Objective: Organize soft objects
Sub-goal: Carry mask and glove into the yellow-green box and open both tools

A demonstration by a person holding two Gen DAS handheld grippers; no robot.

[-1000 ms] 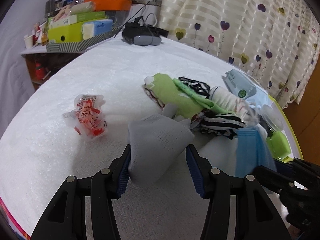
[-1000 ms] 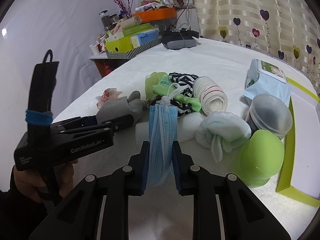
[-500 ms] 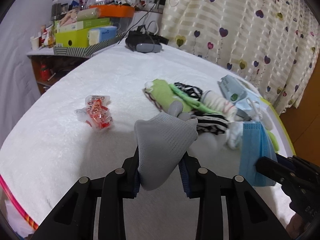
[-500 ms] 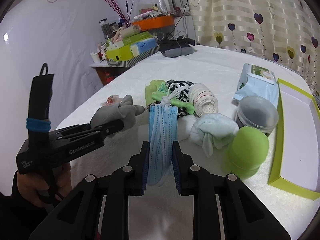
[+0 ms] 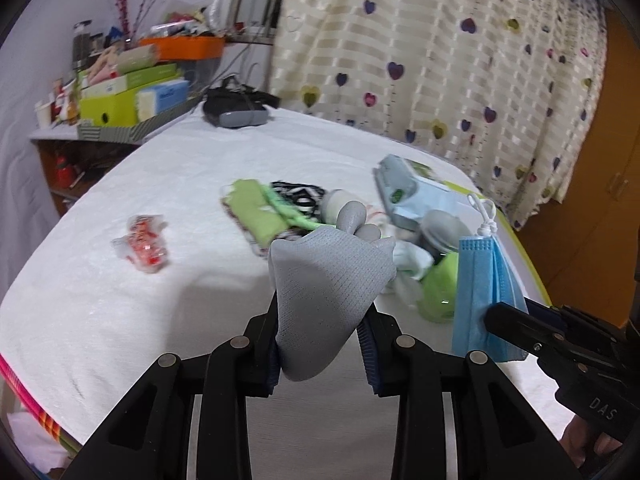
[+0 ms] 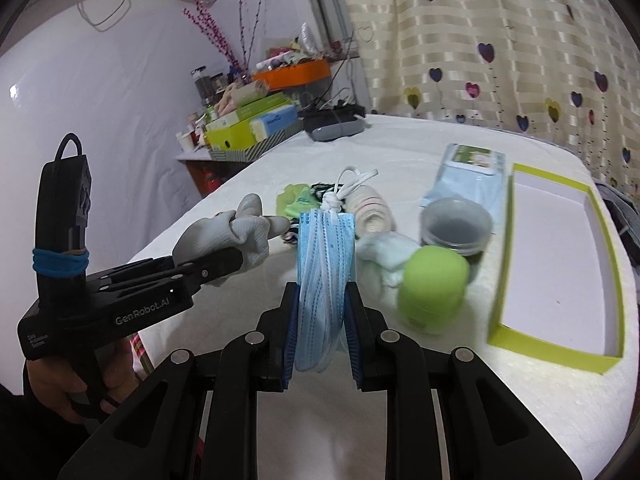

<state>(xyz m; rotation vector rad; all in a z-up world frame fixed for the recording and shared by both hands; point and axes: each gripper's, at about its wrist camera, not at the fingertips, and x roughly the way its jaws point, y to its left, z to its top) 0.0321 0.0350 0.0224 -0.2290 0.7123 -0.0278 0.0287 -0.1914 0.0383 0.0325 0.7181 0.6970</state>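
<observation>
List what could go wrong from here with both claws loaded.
1. The gray glove is pinched only at its lower end in the left claw, so it might slip out.
2. The face masks hang loosely from the right claw; their knotted loops could snag the sock pile.

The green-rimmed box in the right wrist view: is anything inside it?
No. The green-rimmed box shows only its bare white floor.

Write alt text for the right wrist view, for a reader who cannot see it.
The right claw grips a folded stack of blue face masks upright above a white-covered table. To its left, the left claw holds a grey glove. Behind lie rolled socks, a green pod and an open green-edged box.
</observation>
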